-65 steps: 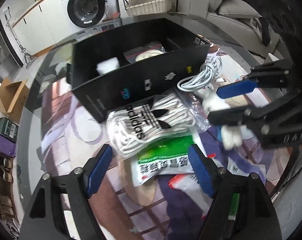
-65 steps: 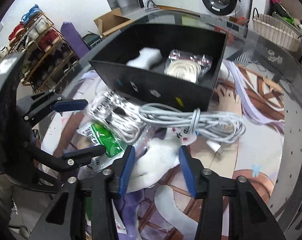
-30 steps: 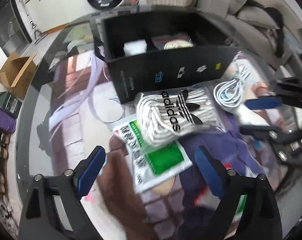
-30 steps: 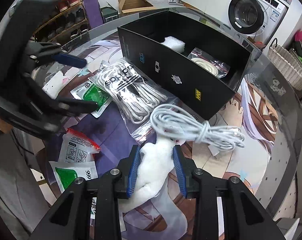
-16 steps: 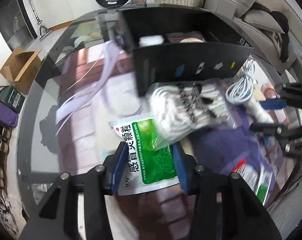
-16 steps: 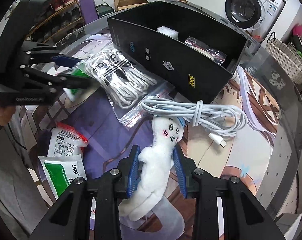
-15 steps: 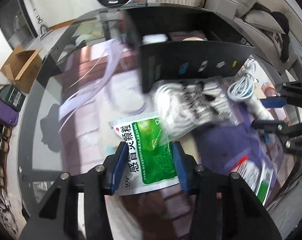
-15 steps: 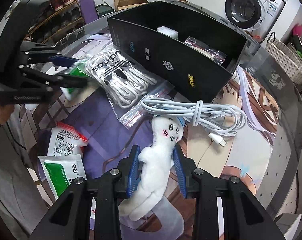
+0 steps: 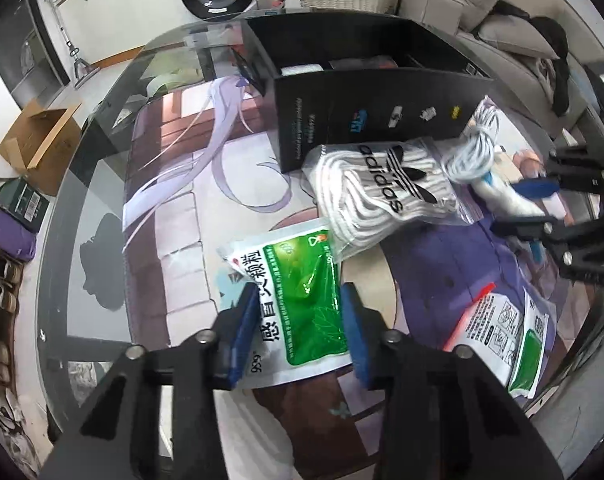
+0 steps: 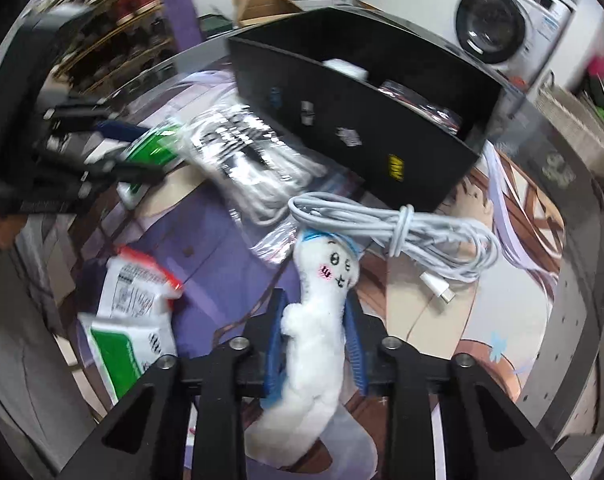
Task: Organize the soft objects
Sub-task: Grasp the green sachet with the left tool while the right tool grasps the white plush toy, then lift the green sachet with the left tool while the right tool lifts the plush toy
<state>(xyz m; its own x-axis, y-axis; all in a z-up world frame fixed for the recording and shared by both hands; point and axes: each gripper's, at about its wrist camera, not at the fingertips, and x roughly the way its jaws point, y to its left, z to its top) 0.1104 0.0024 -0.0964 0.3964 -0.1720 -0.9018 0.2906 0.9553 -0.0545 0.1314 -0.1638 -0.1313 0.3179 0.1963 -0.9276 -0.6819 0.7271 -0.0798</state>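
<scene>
Gripping, left gripper [image 9: 300, 322]: level over bench [image 9: 102, 240], jaws clamped on green sachet [image 9: 302, 292].
Right gripper [image 10: 314, 340]: jaws pinching white plush toy [image 10: 318, 312], head toward 12 o'clock.

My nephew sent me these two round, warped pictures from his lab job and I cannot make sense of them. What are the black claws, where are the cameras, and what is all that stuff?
There is no robot here. A person holds a two-finger gripper in each hand, and a fisheye camera on each looks forward along its fingers, which bends the picture.

In the left wrist view, the left gripper is closed on a green and white sachet. In the right wrist view, the right gripper is closed on a white plush toy with a little drawn face.

On the glass table lie a bag of white laces printed adidas, a coiled white cable, more sachets, and an open black box that already holds a few things. Each gripper also shows at the edge of the other's picture.
</scene>
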